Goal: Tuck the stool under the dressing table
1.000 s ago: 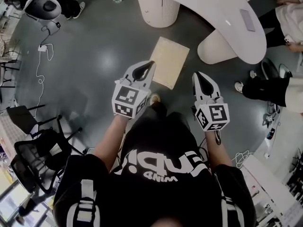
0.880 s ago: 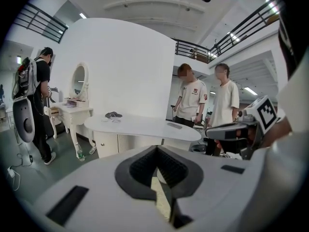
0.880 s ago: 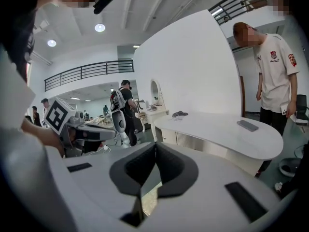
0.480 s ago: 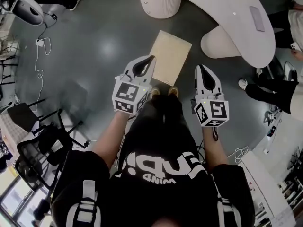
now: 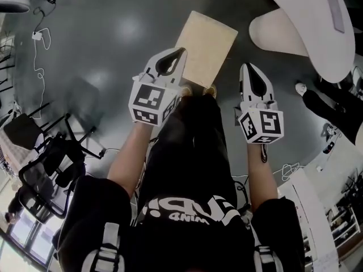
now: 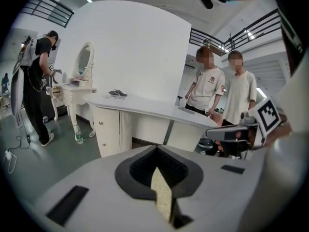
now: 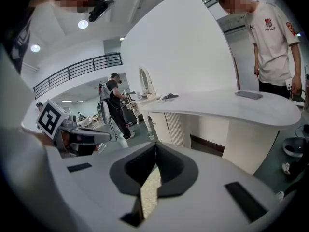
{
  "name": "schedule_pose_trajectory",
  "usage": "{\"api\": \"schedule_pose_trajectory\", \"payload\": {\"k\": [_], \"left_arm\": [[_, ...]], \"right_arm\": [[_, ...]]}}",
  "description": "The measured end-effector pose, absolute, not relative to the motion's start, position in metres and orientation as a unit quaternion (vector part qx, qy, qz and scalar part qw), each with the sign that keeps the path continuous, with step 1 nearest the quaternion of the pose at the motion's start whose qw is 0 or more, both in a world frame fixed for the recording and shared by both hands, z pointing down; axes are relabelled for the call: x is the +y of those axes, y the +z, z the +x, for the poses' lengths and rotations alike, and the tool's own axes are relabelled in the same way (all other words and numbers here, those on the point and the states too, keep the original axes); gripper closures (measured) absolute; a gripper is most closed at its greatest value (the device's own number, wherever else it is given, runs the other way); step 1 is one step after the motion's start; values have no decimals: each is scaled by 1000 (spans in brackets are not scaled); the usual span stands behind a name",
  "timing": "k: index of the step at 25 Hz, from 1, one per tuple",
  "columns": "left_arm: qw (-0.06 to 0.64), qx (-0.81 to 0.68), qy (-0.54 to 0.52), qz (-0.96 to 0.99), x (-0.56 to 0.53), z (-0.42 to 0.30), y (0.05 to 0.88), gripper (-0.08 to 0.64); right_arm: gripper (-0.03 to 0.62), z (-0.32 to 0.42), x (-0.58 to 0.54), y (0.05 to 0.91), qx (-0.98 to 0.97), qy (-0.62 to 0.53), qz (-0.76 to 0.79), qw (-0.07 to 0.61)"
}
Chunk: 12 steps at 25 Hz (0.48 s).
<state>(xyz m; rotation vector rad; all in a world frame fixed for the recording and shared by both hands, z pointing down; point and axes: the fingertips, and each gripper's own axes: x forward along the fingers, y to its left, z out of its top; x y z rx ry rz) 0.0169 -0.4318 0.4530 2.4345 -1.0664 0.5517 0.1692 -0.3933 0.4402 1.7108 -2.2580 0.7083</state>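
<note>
Bright ceiling lights, glare on the floor (image 5: 127,27) — fisheye bending, dark vignetted edges.

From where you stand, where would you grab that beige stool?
Probably the stool by its two long side edges near the close end, left tool and right tool coming down from above: its rectangular top sits between them, far end toward the dressing table.

One stool (image 5: 205,47). Two grippers: left gripper (image 5: 181,52), right gripper (image 5: 245,67). One curved white table (image 5: 309,35), one phone (image 5: 335,13) on its tabletop. Two onlookers (image 6: 205,88) (image 6: 240,93) stand behind it.
</note>
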Motion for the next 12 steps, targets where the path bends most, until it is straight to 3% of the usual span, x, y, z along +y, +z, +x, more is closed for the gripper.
{"api": "schedule_pose_trajectory", "payload": {"k": [12], "left_arm": [[238,-373,248,862,-423,10,634,551]], "right_arm": [[571,160,-384,618,-758,292,565,144]]}}
